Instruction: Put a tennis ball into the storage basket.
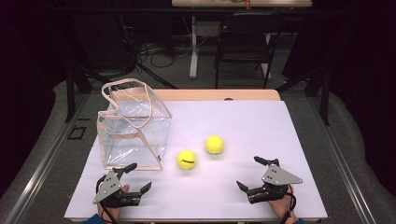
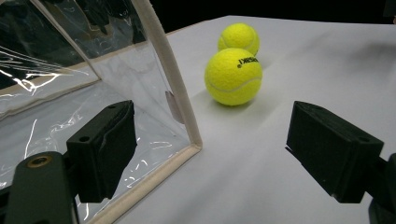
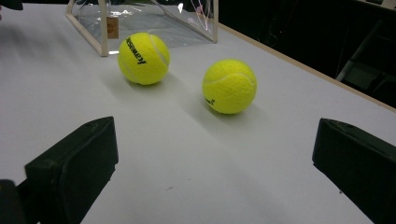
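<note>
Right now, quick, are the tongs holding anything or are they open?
Left tongs: open, holding nothing, beside the clear bag.
Right tongs: open, holding nothing, facing the two tennis balls.

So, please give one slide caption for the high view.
Two open grippers face two tennis balls beside a clear bag.

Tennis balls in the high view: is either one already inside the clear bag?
No: both tennis balls lie on the white table, outside the clear bag.
</note>
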Demonstrator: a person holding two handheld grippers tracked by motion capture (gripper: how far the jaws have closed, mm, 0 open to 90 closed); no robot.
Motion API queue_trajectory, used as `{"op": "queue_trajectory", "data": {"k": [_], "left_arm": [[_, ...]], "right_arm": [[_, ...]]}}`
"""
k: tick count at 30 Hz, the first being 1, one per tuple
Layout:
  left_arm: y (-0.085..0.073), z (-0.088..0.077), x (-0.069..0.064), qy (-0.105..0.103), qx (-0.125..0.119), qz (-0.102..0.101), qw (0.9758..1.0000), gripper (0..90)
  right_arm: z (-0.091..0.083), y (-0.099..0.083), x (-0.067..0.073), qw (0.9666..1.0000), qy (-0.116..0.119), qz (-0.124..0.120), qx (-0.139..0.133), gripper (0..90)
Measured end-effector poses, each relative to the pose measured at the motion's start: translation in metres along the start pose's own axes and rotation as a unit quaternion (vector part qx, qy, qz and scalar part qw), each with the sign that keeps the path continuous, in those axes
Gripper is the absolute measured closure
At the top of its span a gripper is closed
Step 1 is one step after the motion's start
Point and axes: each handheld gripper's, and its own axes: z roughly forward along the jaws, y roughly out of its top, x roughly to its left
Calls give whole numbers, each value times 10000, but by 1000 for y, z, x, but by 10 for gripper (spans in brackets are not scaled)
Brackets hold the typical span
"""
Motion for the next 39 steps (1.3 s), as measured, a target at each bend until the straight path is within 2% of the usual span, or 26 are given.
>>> {"op": "queue_trajectory", "data": {"k": [12, 21, 30, 39], "left_arm": [[0, 3, 1, -50, 14, 7, 10000, 159], [0, 4, 0, -27, -9, 22, 10000, 159], [1, 5, 1, -49, -27, 2, 10000, 159], [2, 6, 0, -47, -26, 58, 10000, 158]], "right_arm": [[1, -1, -1, 9999, 65, 85, 80, 0], [3, 4, -3, 9998, 6, 119, 160, 0], [12, 10, -8, 9988, 76, 261, 418, 0], [20, 19, -15, 9967, 247, 374, 675, 0]]}}
